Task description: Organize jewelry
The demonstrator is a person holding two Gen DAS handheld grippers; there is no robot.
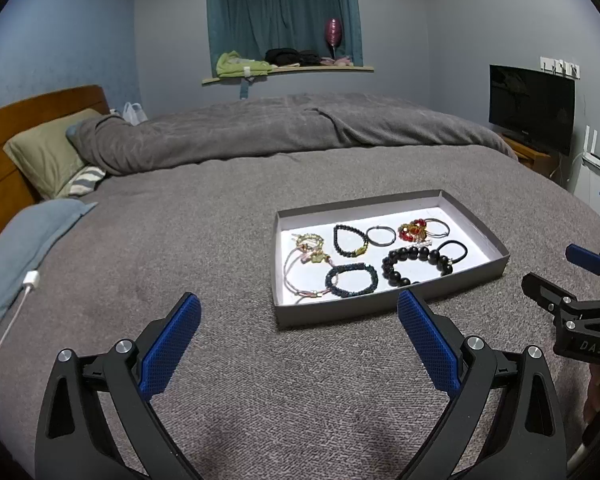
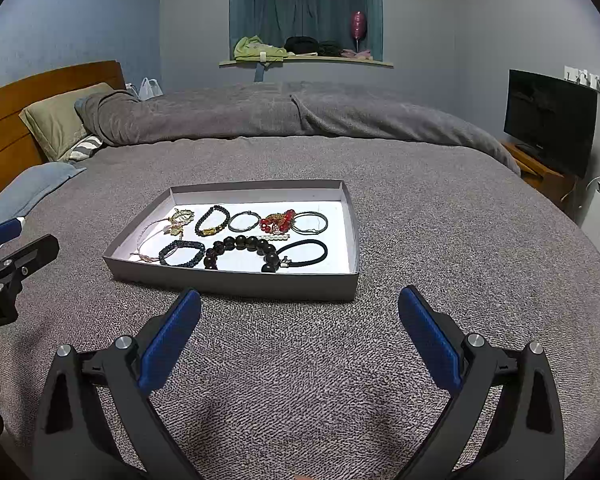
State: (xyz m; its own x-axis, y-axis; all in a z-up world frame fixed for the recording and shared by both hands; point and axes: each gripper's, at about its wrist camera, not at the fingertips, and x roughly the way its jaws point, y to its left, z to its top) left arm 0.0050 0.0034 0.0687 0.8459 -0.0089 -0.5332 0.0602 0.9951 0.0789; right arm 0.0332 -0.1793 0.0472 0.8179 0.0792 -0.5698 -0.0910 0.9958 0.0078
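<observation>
A shallow grey tray (image 1: pixel 380 309) (image 2: pixel 236 286) lies on the bed and holds several pieces of jewelry: a large black bead bracelet (image 1: pixel 414 264) (image 2: pixel 244 246), a black hair tie (image 2: pixel 304 254), a red bead piece (image 2: pixel 278 219), a dark braided bracelet (image 1: pixel 352 280) (image 2: pixel 182 253), thin metal rings and a pink cord bracelet (image 1: pixel 296 276). My left gripper (image 1: pixel 300 316) is open and empty, just short of the tray's near wall. My right gripper (image 2: pixel 300 312) is open and empty, in front of the tray.
The grey bedspread (image 2: pixel 300 360) covers the bed. A rolled grey duvet (image 2: pixel 260 116) and pillows (image 1: pixel 48 152) lie at the far and left sides. A white charger and cable (image 1: pixel 30 280) lie at the left. A TV (image 2: pixel 548 120) stands at the right.
</observation>
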